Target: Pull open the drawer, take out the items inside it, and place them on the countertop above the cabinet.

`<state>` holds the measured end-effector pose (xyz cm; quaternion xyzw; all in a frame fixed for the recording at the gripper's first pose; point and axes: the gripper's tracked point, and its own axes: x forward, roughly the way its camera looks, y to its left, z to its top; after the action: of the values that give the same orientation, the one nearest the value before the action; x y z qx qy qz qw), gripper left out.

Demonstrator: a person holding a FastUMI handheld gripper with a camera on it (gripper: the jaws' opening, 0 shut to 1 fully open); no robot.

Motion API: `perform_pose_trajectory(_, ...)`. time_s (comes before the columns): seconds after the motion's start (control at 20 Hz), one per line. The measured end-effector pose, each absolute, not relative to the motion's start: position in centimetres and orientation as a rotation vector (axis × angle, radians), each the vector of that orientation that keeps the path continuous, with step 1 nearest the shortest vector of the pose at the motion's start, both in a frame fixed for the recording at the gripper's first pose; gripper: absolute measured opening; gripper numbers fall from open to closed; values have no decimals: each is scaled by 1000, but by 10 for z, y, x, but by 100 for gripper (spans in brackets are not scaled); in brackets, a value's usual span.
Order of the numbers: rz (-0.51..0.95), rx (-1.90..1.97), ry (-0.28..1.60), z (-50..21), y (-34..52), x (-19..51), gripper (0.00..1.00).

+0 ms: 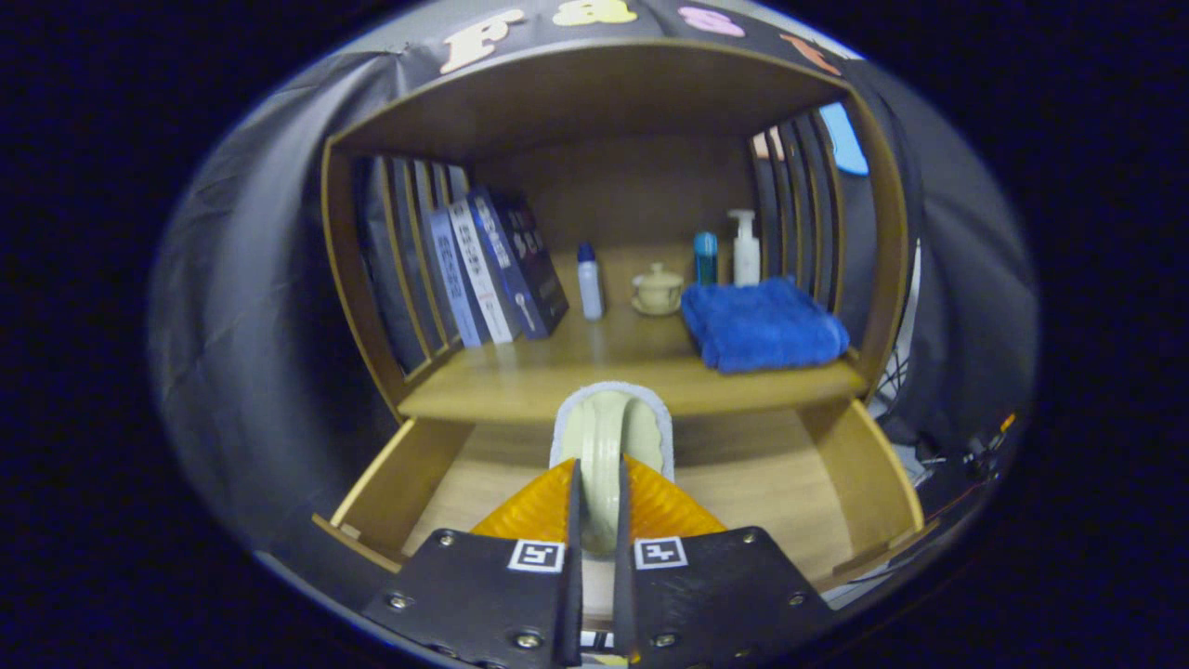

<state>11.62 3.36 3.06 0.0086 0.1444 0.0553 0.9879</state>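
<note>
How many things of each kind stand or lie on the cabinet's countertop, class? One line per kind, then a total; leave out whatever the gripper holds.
Books: 4
Bottles: 3 (white with blue cap, blue, white pump bottle)
Lidded cups on a saucer: 1
Folded blue towels: 1
Total: 9

Left out: the pale green item on which the gripper is shut, above the open drawer.

**Where things sit**

I see the drawer (841,483) pulled open under the countertop (557,372). My gripper (594,520) pinches a slipper (608,437) over the drawer. On the countertop, books (497,269) lean at the left edge, a towel (762,325) lies at the right edge, and a cup (658,288) sits between them near the back.
</note>
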Motion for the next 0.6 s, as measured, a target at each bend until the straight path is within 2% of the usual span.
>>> perform_pose_trajectory(0.3,60,9,218,90,15,128,14)
perform_pose_trajectory(0.6,92,86,189,103,18,173,13)
